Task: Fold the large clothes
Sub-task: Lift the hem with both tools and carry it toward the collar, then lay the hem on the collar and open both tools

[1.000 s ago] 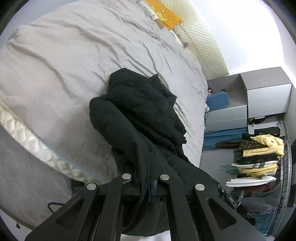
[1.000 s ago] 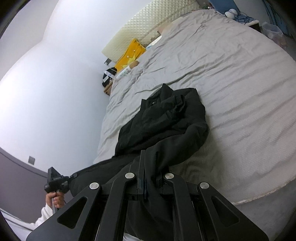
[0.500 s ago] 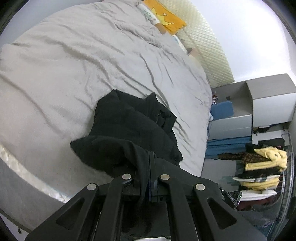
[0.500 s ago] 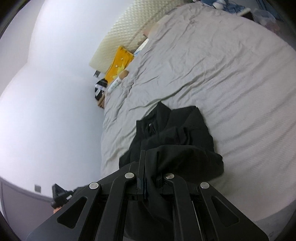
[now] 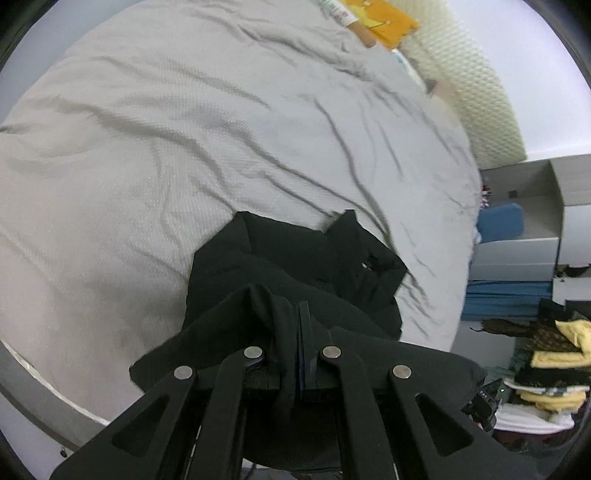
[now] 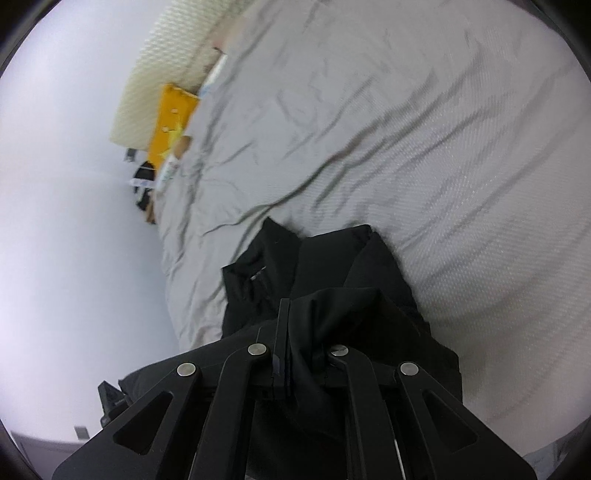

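Observation:
A large black garment (image 5: 295, 262) lies bunched on the grey bed sheet (image 5: 166, 129), its collar end farthest from me. My left gripper (image 5: 291, 325) is shut on one edge of the black garment and holds it above the bed's near edge. My right gripper (image 6: 295, 325) is shut on another part of the same garment (image 6: 317, 266), also lifted. The cloth hangs down between and below both sets of fingers, hiding the fingertips.
A yellow pillow (image 5: 384, 18) and a cream headboard (image 5: 472, 74) are at the far end of the bed. Grey cabinets (image 5: 535, 236) and a rack of folded clothes (image 5: 546, 354) stand to the right. The other gripper (image 6: 110, 402) shows at lower left.
Both grippers have risen and moved forward over the bed with the garment. The black cloth has been carried further onto the sheet and doubled over itself.

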The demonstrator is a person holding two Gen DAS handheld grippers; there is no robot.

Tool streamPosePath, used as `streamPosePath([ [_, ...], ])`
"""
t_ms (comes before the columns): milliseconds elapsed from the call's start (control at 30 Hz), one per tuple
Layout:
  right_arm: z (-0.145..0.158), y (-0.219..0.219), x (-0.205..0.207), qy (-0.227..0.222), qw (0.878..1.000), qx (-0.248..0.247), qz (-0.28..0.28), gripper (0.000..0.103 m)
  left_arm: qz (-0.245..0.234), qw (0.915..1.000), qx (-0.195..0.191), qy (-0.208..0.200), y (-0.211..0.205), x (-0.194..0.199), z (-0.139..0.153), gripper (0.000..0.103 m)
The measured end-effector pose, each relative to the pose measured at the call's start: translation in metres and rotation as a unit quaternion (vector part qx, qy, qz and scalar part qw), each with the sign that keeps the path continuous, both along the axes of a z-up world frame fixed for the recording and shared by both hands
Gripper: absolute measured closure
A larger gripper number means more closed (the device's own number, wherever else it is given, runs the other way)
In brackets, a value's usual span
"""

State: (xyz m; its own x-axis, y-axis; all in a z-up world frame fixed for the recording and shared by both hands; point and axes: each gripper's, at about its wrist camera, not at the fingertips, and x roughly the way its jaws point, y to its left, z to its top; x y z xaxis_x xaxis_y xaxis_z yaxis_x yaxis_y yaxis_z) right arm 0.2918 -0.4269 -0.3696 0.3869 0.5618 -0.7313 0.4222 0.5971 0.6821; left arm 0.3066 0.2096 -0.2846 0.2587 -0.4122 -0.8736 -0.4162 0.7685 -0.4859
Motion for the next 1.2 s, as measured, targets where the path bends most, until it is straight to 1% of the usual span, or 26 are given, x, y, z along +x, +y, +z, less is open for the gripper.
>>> streamPosePath([
  [67,-0.014,0.000,0.013,0.017,1.000,0.002,-0.002,0.099,-0.005,0.9998,0.011,0.012,-0.003,0.019,-0.014,0.100],
  [200,-0.041,0.000,0.039,0.054,0.999,0.007,-0.001,0.099,-0.004,0.9991,0.019,0.039,-0.003,0.048,-0.042,0.100],
  [433,-0.086,0.002,0.069,0.106,0.994,0.017,-0.001,0.099,0.002,0.9961,0.031,0.082,-0.005,0.090,-0.097,0.098],
  [567,-0.109,0.002,0.081,0.127,0.992,0.019,-0.006,0.100,0.009,0.9939,0.033,0.104,-0.005,0.107,-0.128,0.097],
  [700,-0.131,0.002,0.090,0.147,0.989,0.017,-0.007,0.100,0.011,0.9933,0.035,0.109,-0.006,0.123,-0.149,0.095],
  [867,-0.150,0.005,0.102,0.159,0.987,0.011,-0.002,0.101,0.016,0.9916,0.035,0.124,-0.010,0.138,-0.177,0.095],
  [967,-0.162,0.007,0.105,0.163,0.986,0.014,-0.001,0.101,0.019,0.9910,0.032,0.129,-0.013,0.145,-0.190,0.095],
  [1033,-0.162,0.007,0.105,0.162,0.987,0.012,-0.004,0.101,0.022,0.9911,0.028,0.128,-0.014,0.148,-0.193,0.095],
  [1133,-0.148,0.008,0.102,0.157,0.988,0.003,-0.001,0.100,0.011,0.9911,0.031,0.129,-0.017,0.148,-0.185,0.095],
  [1167,-0.143,0.007,0.101,0.155,0.988,0.006,0.000,0.096,0.011,0.9913,0.029,0.128,-0.017,0.147,-0.179,0.095],
  [1200,-0.138,0.006,0.100,0.152,0.988,0.009,0.002,0.094,0.008,0.9916,0.027,0.126,-0.014,0.144,-0.173,0.095],
])
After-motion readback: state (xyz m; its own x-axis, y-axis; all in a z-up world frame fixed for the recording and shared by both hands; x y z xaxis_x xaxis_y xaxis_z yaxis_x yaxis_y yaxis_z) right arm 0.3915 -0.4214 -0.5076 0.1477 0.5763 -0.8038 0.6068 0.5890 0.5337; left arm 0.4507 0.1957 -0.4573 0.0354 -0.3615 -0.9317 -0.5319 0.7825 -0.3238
